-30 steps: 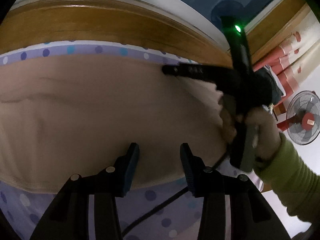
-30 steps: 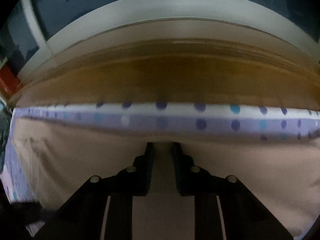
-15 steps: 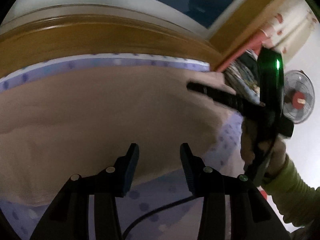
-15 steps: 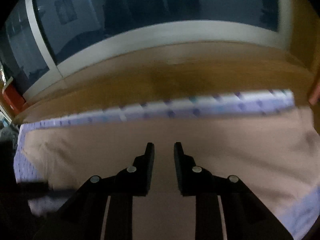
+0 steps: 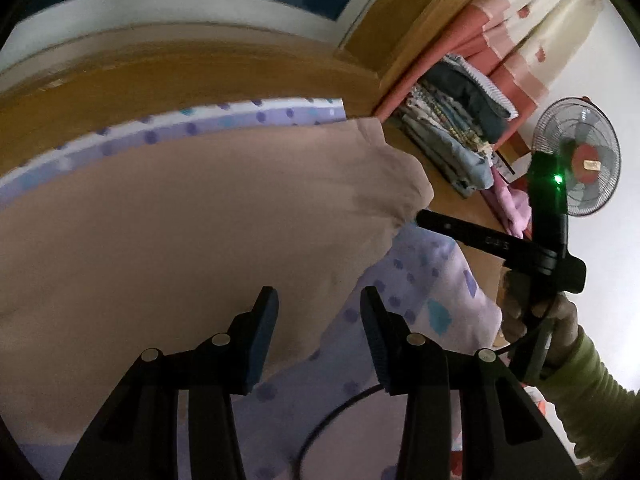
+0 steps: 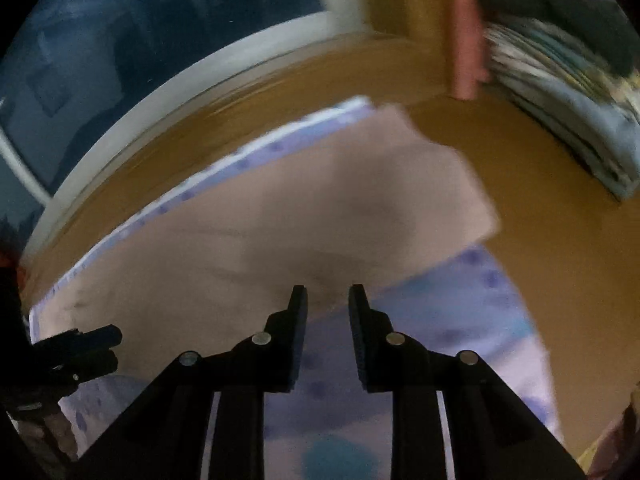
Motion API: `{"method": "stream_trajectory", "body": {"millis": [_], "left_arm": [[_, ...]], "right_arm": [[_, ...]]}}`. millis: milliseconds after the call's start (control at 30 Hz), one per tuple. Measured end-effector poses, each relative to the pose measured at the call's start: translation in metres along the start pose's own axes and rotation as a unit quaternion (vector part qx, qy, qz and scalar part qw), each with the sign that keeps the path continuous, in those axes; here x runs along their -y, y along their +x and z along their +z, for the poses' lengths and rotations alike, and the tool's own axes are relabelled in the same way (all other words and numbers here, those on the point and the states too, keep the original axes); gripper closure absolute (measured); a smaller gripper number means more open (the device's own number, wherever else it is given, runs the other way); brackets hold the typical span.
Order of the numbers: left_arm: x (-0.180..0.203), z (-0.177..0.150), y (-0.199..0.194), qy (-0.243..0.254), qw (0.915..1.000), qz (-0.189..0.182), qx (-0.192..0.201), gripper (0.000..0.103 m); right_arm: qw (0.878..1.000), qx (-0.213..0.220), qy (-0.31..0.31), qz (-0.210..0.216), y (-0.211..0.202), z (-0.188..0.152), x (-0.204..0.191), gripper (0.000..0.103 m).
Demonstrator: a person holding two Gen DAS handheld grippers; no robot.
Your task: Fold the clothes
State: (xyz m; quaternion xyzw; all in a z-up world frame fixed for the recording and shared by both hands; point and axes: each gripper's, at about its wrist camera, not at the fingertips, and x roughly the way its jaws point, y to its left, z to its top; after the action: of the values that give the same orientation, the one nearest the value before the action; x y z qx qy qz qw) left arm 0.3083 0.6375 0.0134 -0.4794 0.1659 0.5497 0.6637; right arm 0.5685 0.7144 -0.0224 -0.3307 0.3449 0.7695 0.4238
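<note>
A beige garment (image 5: 192,232) lies spread flat over a lilac polka-dot sheet (image 5: 424,280) on a wooden surface. Its right end looks like a sleeve (image 5: 396,176) reaching toward the sheet's edge. My left gripper (image 5: 318,300) hovers open above the garment's near right edge, with nothing between its fingers. The right gripper (image 5: 424,216), held by a hand (image 5: 536,316) in a green sleeve, floats off the sleeve's tip. In the blurred right wrist view my right gripper (image 6: 327,295) is open over the garment (image 6: 320,216) near its edge with the sheet (image 6: 460,320).
A stack of folded clothes (image 5: 448,136) sits on the wood at the back right, beside a pink curtain (image 5: 500,52). A standing fan (image 5: 576,156) is at the far right. A wooden ledge (image 5: 160,76) runs behind the sheet. A black cable (image 5: 340,412) crosses the sheet near me.
Both grippers have swung to the right, from the garment's middle and far edge to its right end. The right gripper has drawn back off the garment and opened wider.
</note>
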Motion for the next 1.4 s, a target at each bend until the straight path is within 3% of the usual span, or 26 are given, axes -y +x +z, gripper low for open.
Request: {"method": "stream_trajectory", "body": {"millis": [233,400,600,667,700,767,833,933,1000,1067,1200,1233,1333,1400], "left_arm": [[0.013,0.000,0.034,-0.027,0.9986,0.042,-0.016,0.060],[0.010,-0.004,0.034,-0.062,0.9966,0.055,-0.001,0.060],[0.013,-0.005,0.036,-0.076,0.9939,0.079,0.009,0.060],[0.013,-0.005,0.036,-0.080,0.9932,0.084,0.012,0.060],[0.013,-0.005,0.037,-0.083,0.9927,0.086,0.013,0.060],[0.014,-0.005,0.038,-0.084,0.9922,0.091,0.013,0.060],[0.014,-0.005,0.039,-0.084,0.9918,0.095,0.013,0.060],[0.014,-0.006,0.040,-0.088,0.9913,0.097,0.013,0.060],[0.015,-0.007,0.040,-0.090,0.9911,0.098,0.014,0.060],[0.015,-0.007,0.040,-0.090,0.9908,0.099,0.015,0.060],[0.015,-0.008,0.039,-0.092,0.9906,0.100,0.015,0.060],[0.014,-0.008,0.039,-0.092,0.9907,0.100,0.014,0.060],[0.014,-0.007,0.038,-0.092,0.9907,0.099,0.010,0.060],[0.015,-0.005,0.038,-0.094,0.9906,0.100,0.006,0.060]], "right_arm": [[0.997,0.011,-0.082,0.006,0.007,0.027,0.036,0.082],[0.992,-0.004,-0.114,0.054,0.027,0.046,0.047,0.077],[0.990,-0.022,-0.110,0.087,0.033,0.046,0.064,0.065],[0.988,-0.013,-0.113,0.100,0.031,0.042,0.063,0.065],[0.987,-0.010,-0.125,0.101,0.030,0.039,0.058,0.074],[0.984,-0.004,-0.151,0.092,0.030,0.034,0.048,0.098],[0.986,0.005,-0.148,0.075,0.027,0.040,0.047,0.101],[0.993,0.016,-0.090,0.075,0.015,0.070,0.063,0.102],[0.993,0.012,-0.088,0.071,0.014,0.086,0.065,0.102],[0.992,-0.010,-0.119,0.049,0.026,0.089,0.058,0.102],[0.992,-0.034,-0.115,0.036,0.030,0.082,0.070,0.099],[0.992,-0.040,-0.113,0.033,0.030,0.081,0.073,0.098],[0.992,-0.057,-0.108,0.025,0.032,0.076,0.082,0.079],[0.992,-0.054,-0.109,0.020,0.025,0.077,0.088,0.079]]}}
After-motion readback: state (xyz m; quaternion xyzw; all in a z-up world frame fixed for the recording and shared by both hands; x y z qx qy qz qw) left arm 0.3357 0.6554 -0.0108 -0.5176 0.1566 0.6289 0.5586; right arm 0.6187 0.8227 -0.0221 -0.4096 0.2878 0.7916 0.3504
